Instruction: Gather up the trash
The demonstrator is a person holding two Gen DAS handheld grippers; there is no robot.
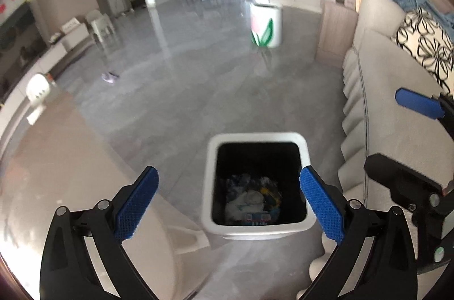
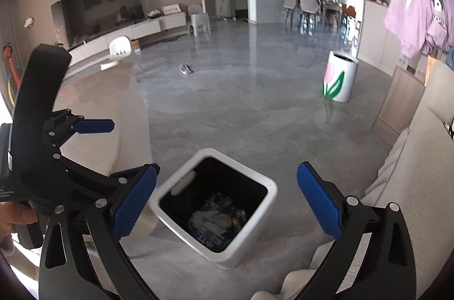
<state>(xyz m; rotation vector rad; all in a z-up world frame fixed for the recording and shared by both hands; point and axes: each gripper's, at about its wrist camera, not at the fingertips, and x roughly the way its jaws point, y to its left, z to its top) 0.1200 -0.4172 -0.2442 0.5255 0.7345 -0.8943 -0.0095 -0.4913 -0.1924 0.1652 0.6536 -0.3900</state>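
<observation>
A white square trash bin with a black inside stands on the grey floor, holding wrappers and crumpled trash. My left gripper is open and empty, above the bin. In the right wrist view the same bin sits below my right gripper, which is open and empty; the trash lies at its bottom. The right gripper's blue finger shows at the right edge of the left wrist view. The left gripper shows at the left of the right wrist view.
A beige low table lies left of the bin. A grey sofa runs along the right. A white tulip-painted bin stands farther off. A small object lies on the floor. A white item sits on the table's far end.
</observation>
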